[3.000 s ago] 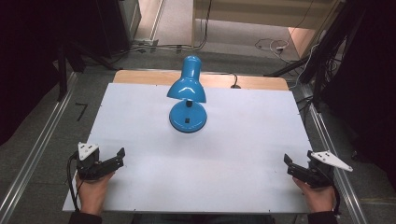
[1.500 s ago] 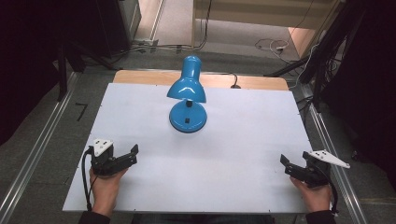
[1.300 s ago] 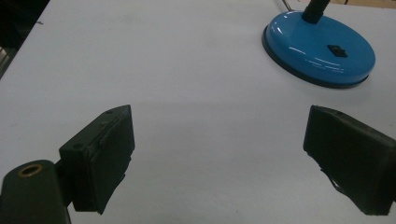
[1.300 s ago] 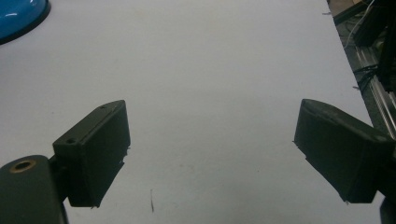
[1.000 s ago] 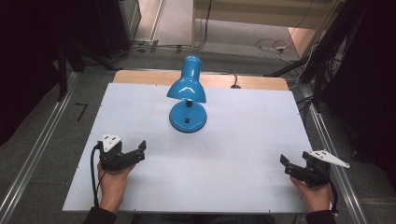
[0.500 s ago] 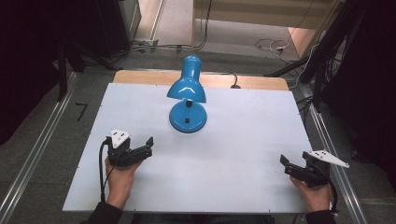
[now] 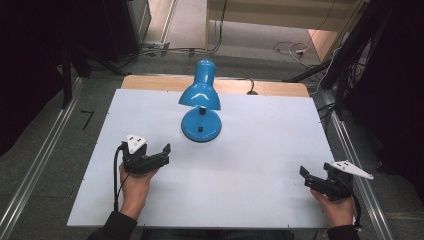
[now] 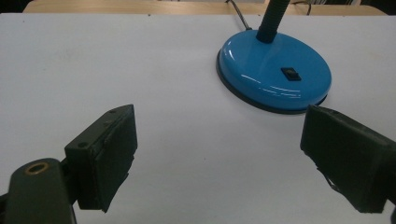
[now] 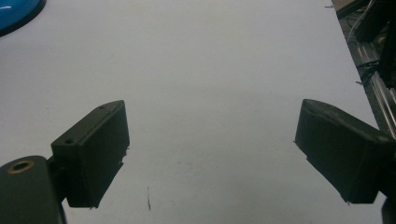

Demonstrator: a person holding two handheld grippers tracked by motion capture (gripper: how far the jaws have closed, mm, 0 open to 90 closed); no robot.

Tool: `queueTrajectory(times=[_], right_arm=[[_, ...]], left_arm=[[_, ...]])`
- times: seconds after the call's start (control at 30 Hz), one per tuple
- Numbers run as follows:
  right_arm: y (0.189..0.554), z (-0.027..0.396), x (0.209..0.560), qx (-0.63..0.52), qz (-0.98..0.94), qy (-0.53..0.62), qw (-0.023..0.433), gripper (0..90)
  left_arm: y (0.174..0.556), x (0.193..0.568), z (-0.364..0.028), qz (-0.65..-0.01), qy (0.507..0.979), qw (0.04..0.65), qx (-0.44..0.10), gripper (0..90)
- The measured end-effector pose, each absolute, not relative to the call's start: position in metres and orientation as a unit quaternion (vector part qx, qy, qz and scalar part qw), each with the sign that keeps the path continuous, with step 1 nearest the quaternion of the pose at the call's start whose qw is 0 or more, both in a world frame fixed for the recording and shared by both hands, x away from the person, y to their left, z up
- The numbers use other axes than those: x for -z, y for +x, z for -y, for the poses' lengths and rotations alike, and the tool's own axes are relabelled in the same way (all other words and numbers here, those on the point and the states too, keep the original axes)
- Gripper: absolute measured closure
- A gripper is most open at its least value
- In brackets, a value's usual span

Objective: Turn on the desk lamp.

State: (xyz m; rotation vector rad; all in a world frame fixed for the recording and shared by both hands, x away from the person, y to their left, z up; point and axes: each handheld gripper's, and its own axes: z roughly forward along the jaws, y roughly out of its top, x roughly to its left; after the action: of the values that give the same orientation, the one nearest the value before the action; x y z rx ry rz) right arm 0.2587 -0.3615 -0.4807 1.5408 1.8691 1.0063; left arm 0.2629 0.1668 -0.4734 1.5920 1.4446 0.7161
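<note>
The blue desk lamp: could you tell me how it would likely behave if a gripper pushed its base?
The blue desk lamp would probably slide rather than tip, since its round base is wide and flat. The glossy finish looks slippery. Its ribbed neck likely flexes, so the shade may wobble.

White table (image 7: pixel 260 165); blue desk lamp (image 7: pixel 200 107) stands at back centre.

A lab-like recording bay: white table (image 7: pixel 260 150) framed by aluminium rails (image 7: pixel 37 165), cables (image 7: pixel 287 47) on the floor.

Your blue desk lamp (image 7: pixel 200 107) stands upright at the table's far centre, round base flat, shade tipped toward you.
</note>
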Motion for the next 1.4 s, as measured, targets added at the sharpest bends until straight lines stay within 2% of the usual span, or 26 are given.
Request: queueTrajectory(times=[1.4], right_arm=[[0.259, 0.364, 0.482, -0.376, -0.691, 0.565, 0.249, 8.7]], left_arm=[[0.318, 0.474, -0.113, -0.566, 0.657, 0.414, -0.277, 14.7]])
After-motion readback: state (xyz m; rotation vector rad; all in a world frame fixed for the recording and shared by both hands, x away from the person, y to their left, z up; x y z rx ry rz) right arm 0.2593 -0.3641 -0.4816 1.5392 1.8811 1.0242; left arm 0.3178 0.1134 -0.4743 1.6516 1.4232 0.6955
